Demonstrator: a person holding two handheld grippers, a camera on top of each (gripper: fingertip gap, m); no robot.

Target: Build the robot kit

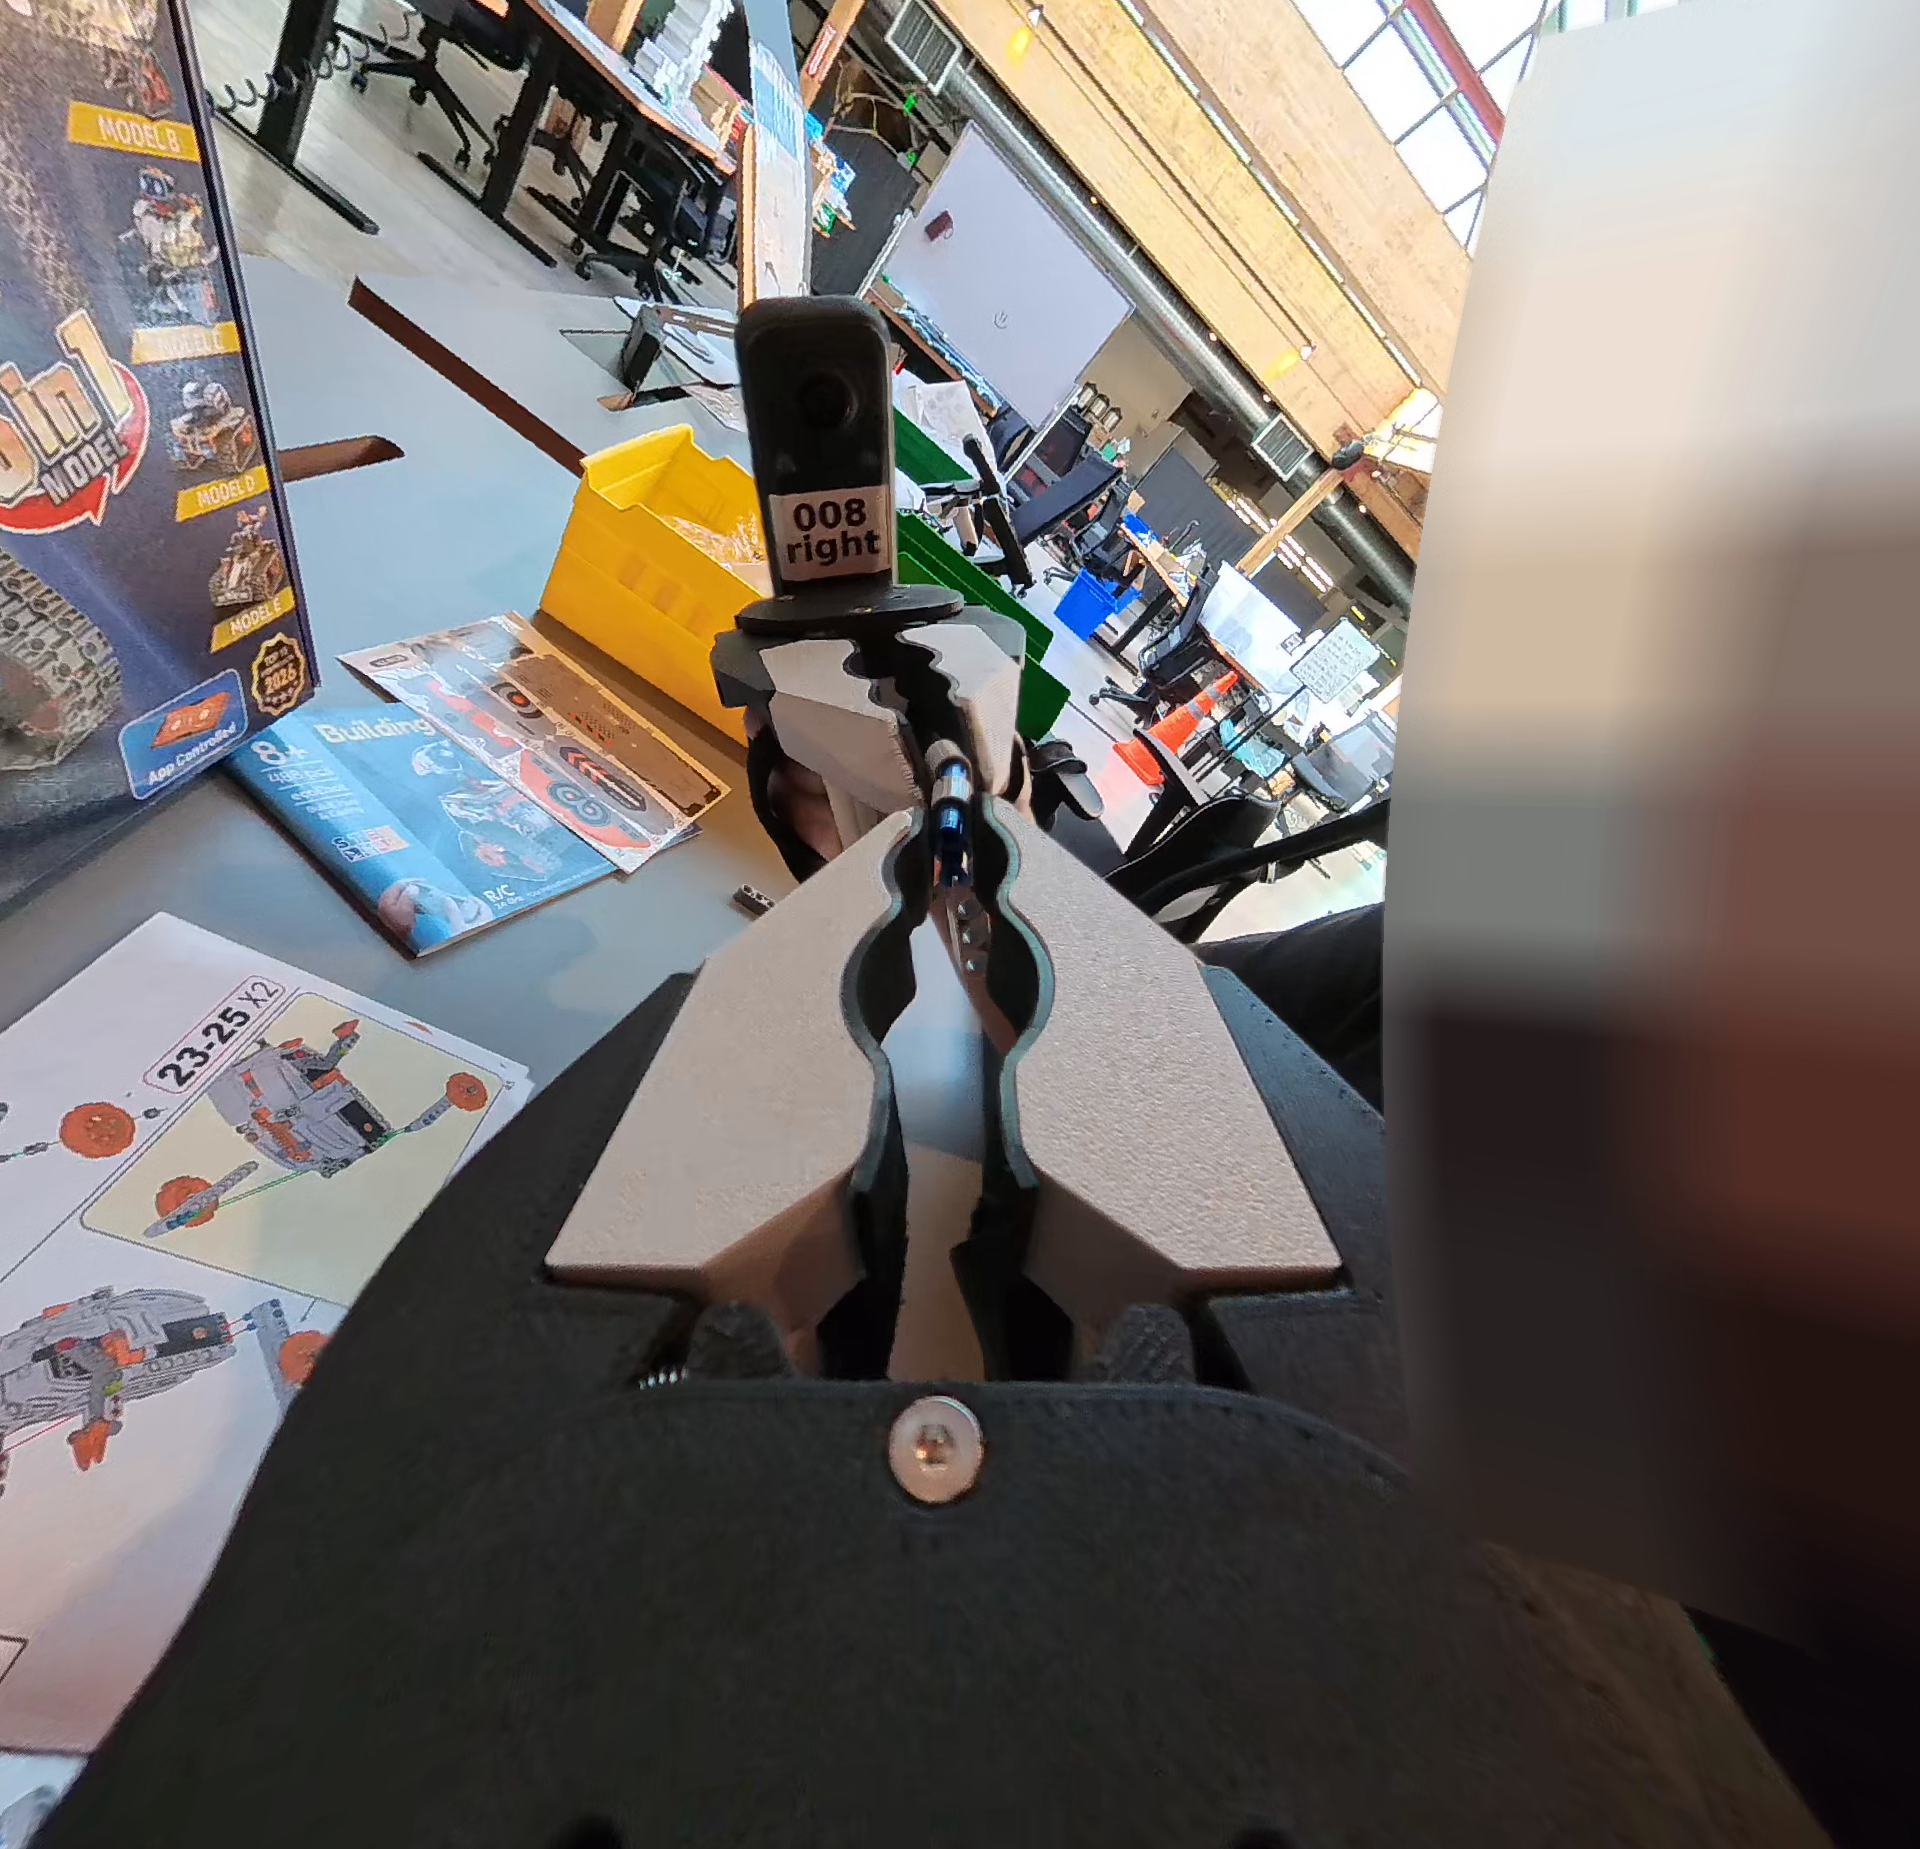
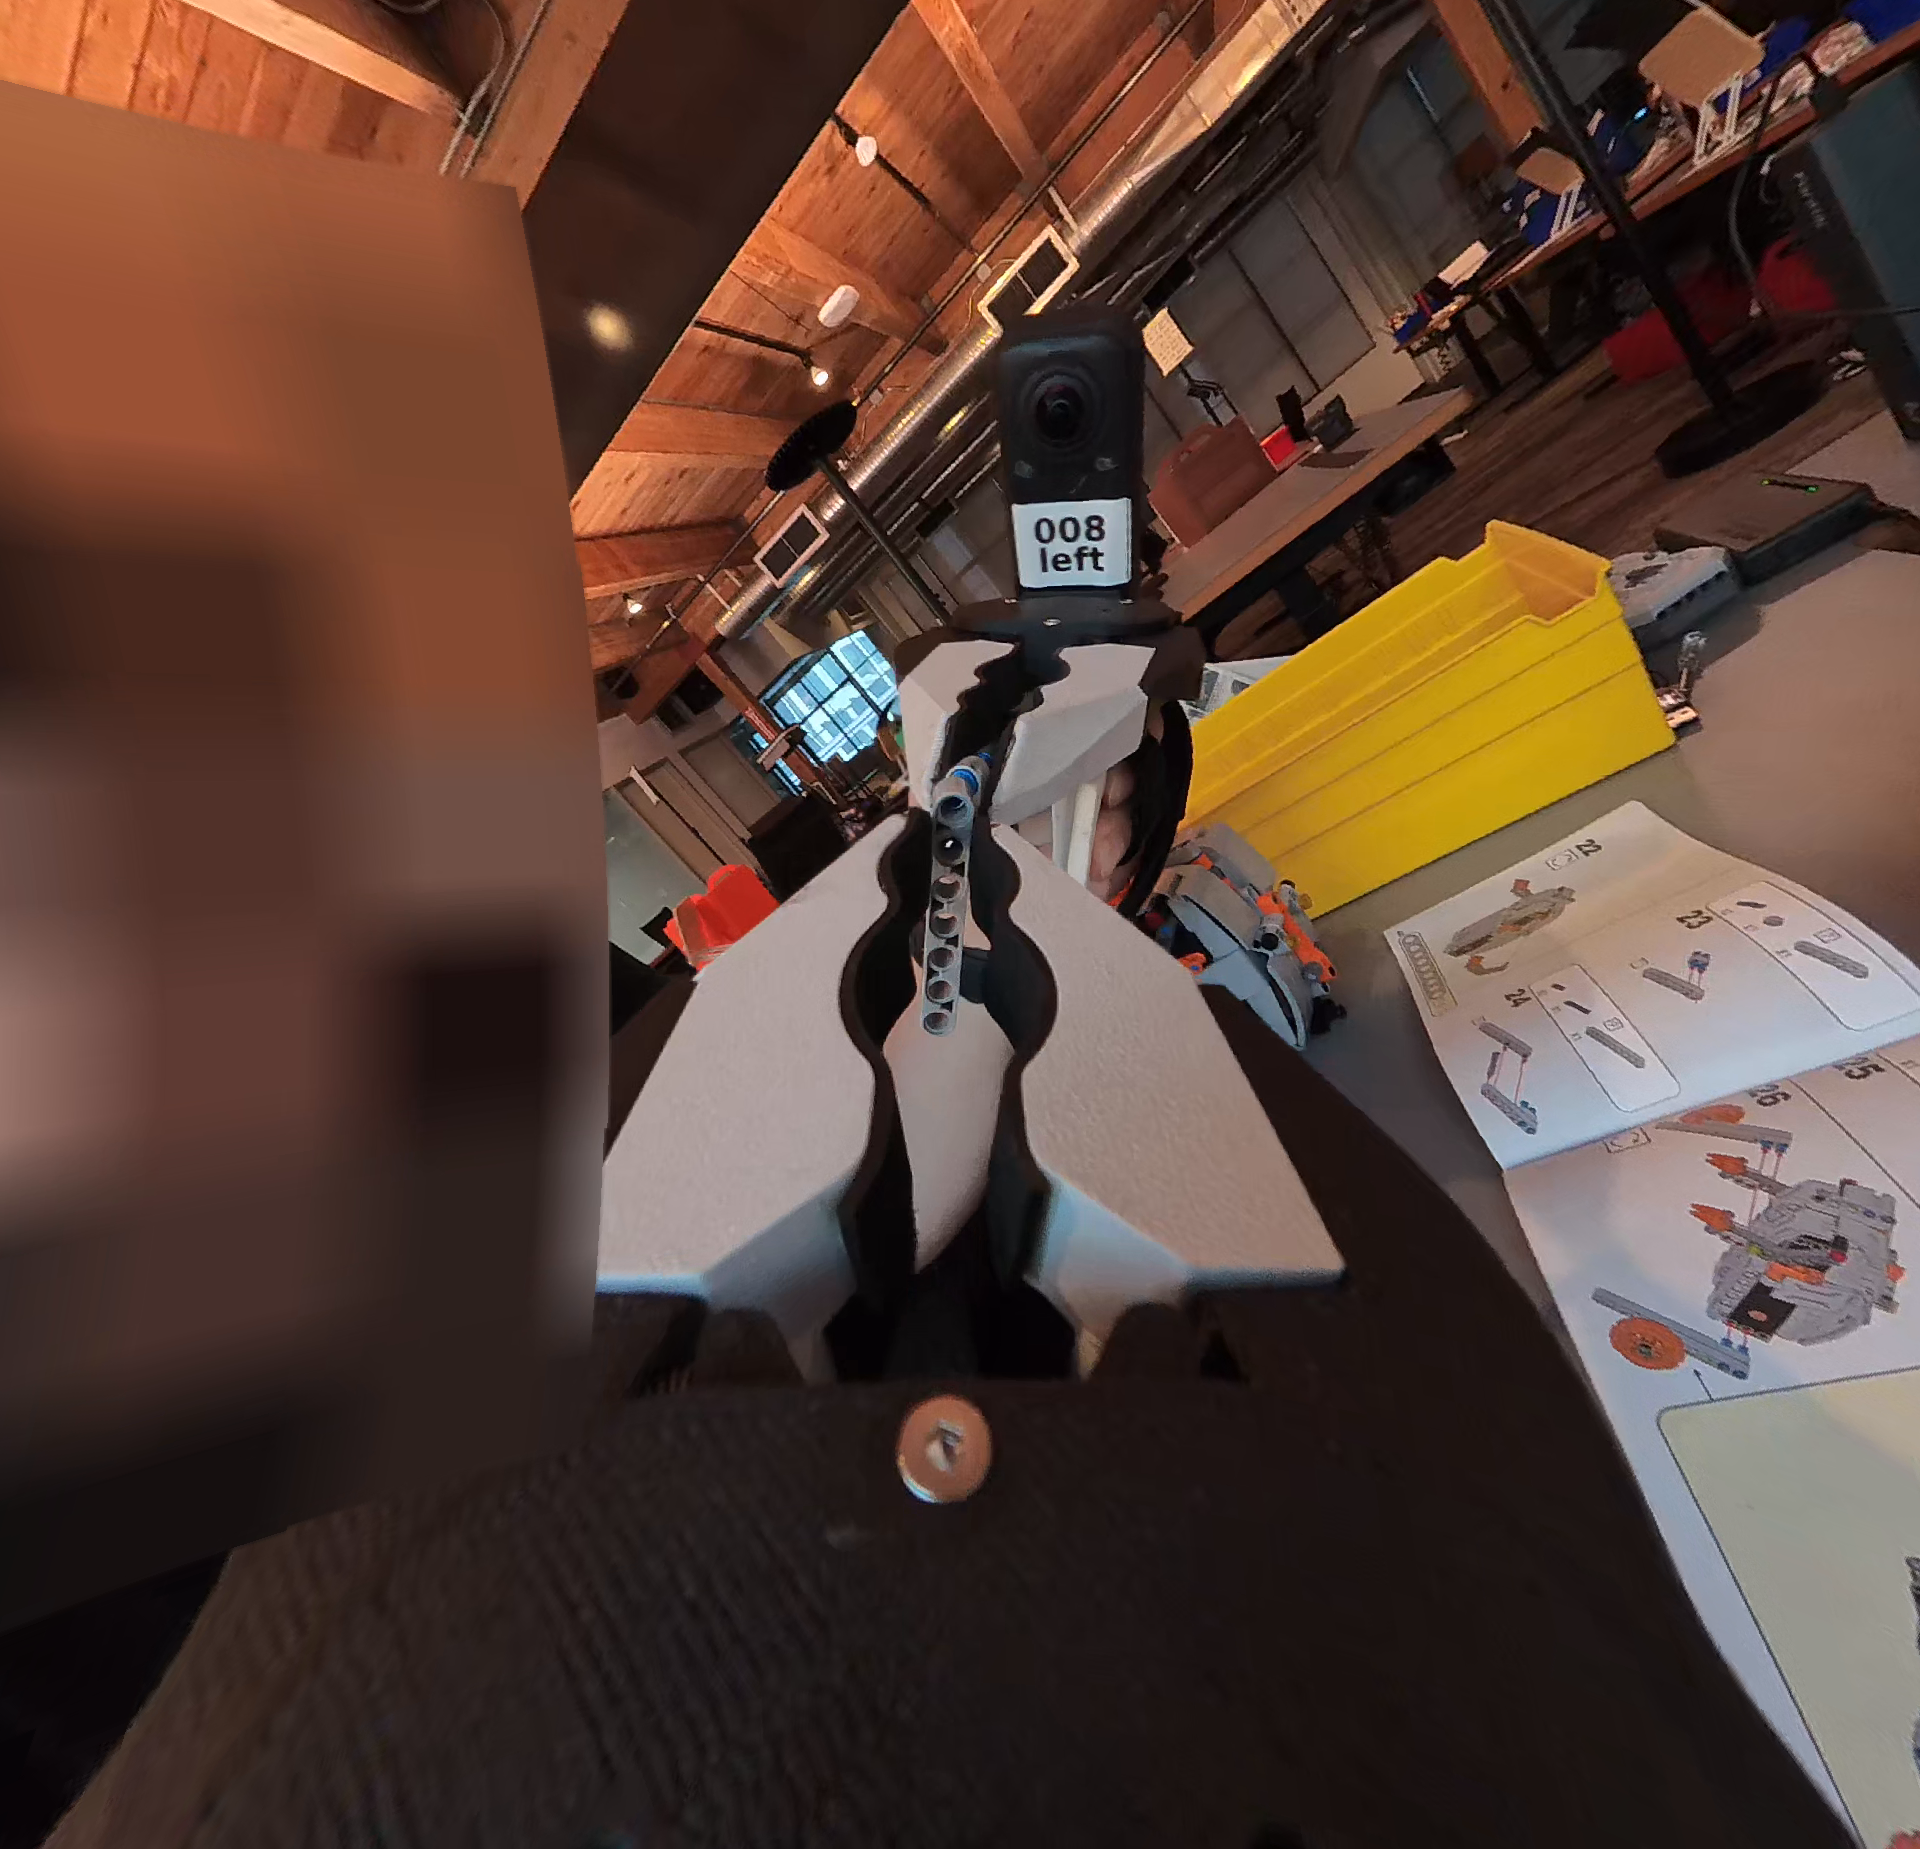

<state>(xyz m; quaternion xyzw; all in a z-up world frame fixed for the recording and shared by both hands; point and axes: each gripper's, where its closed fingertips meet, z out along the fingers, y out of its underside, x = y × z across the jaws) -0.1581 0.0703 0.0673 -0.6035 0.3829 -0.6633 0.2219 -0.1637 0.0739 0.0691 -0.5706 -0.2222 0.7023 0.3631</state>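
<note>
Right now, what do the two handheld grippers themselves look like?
Both look alike. The left gripper and right gripper each have two pale grey, wedge-shaped fingers with wavy black inner pads, set on a black textured printed body fastened by a silver screw. Each carries an upright black camera on a round black plate, with a white sticker below the lens. No cables show.

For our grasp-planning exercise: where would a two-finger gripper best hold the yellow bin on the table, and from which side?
Take the yellow bin by its rim, from above: it stands upright and open-topped, its thin wall would fit between two fingers, and its body looks too wide.
</note>
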